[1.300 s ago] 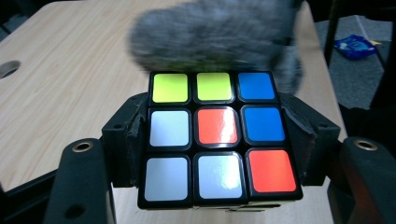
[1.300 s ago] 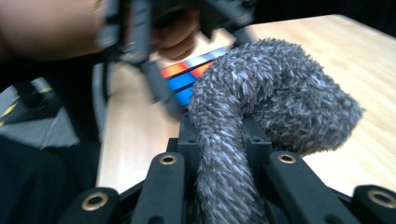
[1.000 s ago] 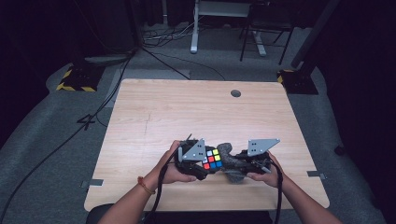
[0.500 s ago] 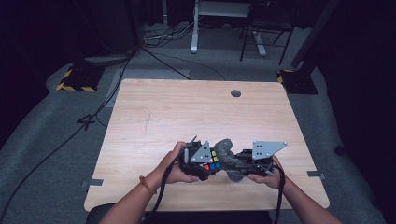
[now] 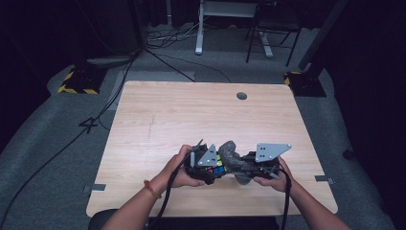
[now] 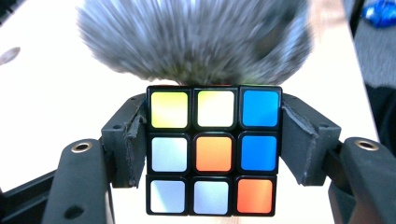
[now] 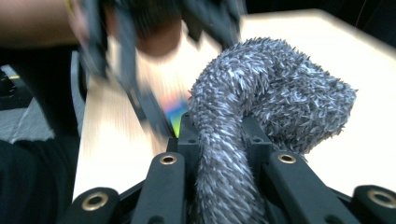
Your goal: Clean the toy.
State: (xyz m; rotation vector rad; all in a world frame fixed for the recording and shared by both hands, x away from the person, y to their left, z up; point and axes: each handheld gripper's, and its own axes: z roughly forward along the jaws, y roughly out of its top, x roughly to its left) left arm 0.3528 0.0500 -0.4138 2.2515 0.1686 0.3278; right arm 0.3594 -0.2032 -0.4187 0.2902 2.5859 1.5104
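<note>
In the left gripper view we see the left gripper (image 6: pixel 212 154) clamped on the puzzle cube (image 6: pixel 214 150), a pad pressed to either side, the cube face hidden from above. In the right gripper view the right gripper (image 7: pixel 222 140) pinches the grey fuzzy cloth (image 7: pixel 275 100) (its bulk beyond the fingertips). Compared with a second ago, the cloth now lies against the cube's far side.

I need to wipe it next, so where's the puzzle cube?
The multicoloured puzzle cube sits clamped in the left gripper at the table's near edge, against the fuzzy grey cloth.
</note>
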